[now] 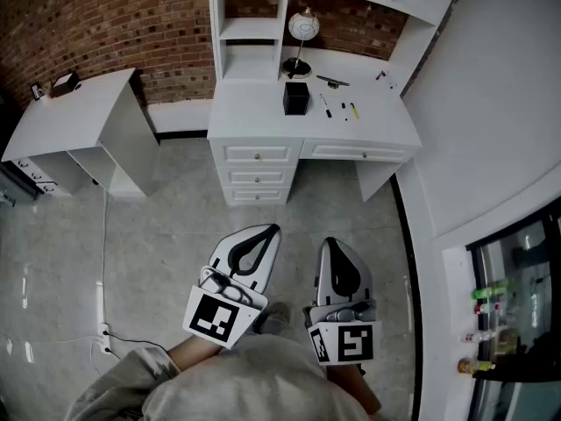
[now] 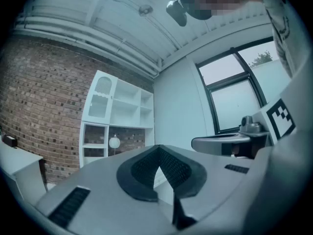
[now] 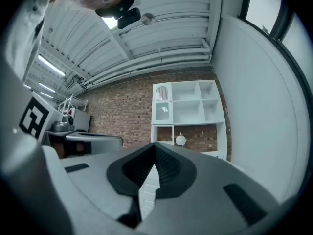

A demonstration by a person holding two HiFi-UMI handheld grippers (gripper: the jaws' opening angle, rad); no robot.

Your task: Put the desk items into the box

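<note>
While the pens (image 1: 325,103) are lying unpacked on the desk (image 1: 254,112) beside the box (image 1: 296,97), the left gripper (image 1: 273,230) and right gripper (image 1: 331,243) are hovering well short of it, jaws together, empty.

The grey floor (image 1: 175,235) in front of the desk drawers (image 1: 257,174) lies open, crossed only by a thin cable (image 1: 103,261) along its left side, near the low side table (image 1: 70,121). On the tabletop (image 1: 250,112), the stretch left of and in front of the black box (image 1: 296,97) is bare, while scattered pens (image 1: 326,103) lie just right of the box. A shelf unit (image 1: 250,33) and a globe lamp (image 1: 303,26) close off the back, and the wall (image 1: 491,103) hems the tabletop in closely on the right.
</note>
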